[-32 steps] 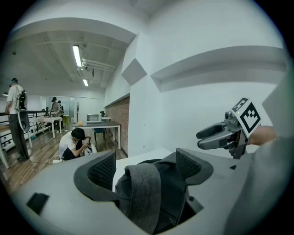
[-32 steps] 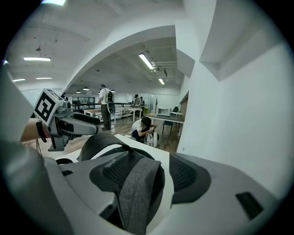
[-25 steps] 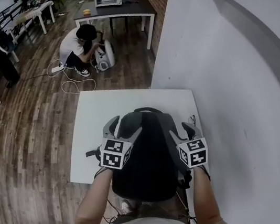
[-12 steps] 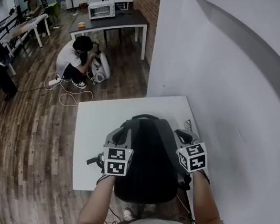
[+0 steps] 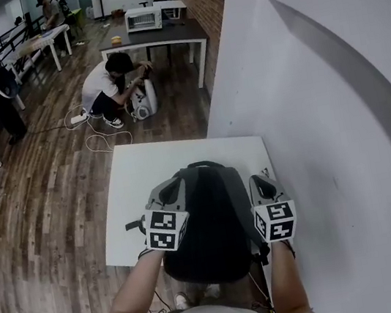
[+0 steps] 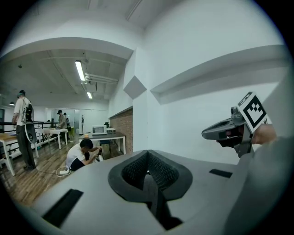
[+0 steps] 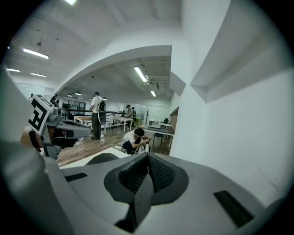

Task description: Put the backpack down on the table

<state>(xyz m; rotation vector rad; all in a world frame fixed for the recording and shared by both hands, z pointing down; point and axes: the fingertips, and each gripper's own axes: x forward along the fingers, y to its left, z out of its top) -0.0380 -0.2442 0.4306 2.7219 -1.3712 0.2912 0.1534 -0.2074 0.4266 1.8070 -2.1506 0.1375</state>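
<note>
Left tongs point(image 5: 173, 191) clenched on a thin dark strap point(image 6: 156, 198), right tongs point(image 5: 261, 186) clenched on another strap point(image 7: 140, 199). They hold the black backpack point(image 5: 210, 224) from either side. Backpack sits upright between them at the near edge of the white surface point(image 5: 139, 172), its lower part overhanging toward the holder; cannot tell if it rests on the surface. White wall point(image 5: 339, 128) runs just beside on the right. Further out, a person point(image 5: 110, 83) crouches on the wood floor by a dark table point(image 5: 153, 37).
</note>
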